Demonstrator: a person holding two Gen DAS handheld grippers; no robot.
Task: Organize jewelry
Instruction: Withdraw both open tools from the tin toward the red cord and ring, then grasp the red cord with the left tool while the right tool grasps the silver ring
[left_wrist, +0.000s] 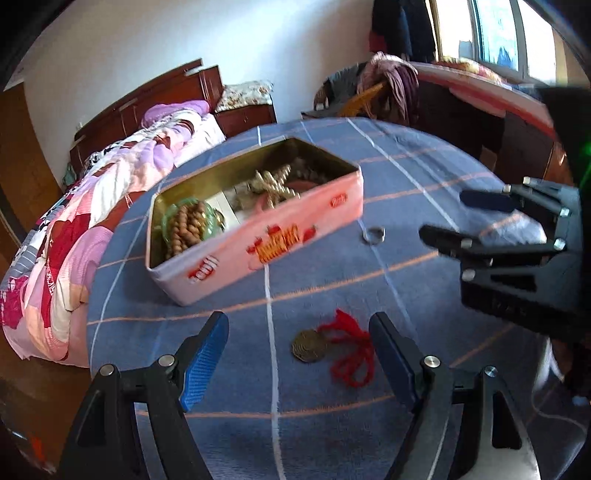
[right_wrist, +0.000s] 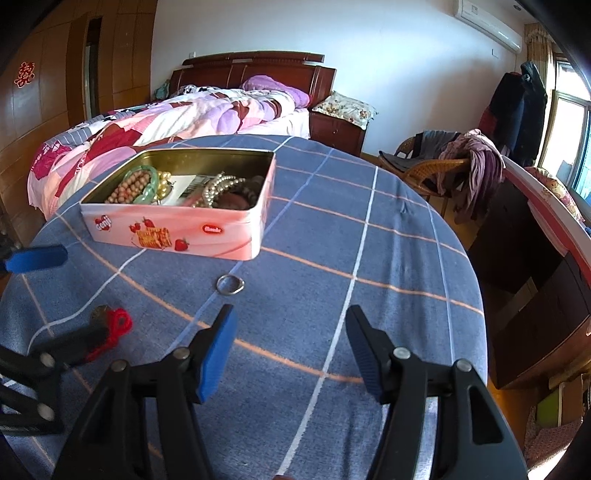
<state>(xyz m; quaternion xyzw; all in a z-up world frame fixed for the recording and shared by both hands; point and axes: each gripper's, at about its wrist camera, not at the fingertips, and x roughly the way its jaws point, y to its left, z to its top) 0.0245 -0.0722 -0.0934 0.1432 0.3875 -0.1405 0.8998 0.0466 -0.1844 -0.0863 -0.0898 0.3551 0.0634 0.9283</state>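
An open pink tin (left_wrist: 266, 240) (right_wrist: 177, 229) holds wooden beads (left_wrist: 186, 225), a green bangle (right_wrist: 146, 184), pearl strands and other jewelry. A brass coin pendant (left_wrist: 309, 345) on a red cord (left_wrist: 351, 354) lies on the blue checked tablecloth between the open jaws of my left gripper (left_wrist: 299, 332). In the right wrist view the left gripper's finger partly hides the pendant (right_wrist: 116, 323). A silver ring (left_wrist: 373, 235) (right_wrist: 230, 284) lies in front of the tin, just beyond my open, empty right gripper (right_wrist: 291, 314), which shows at the right of the left wrist view (left_wrist: 443, 218).
The round table (right_wrist: 388, 258) has its edge close on the right and left. A bed (right_wrist: 166, 122) stands behind it, a wicker chair with clothes (right_wrist: 454, 162) and a dark cabinet (right_wrist: 535, 277) to the right.
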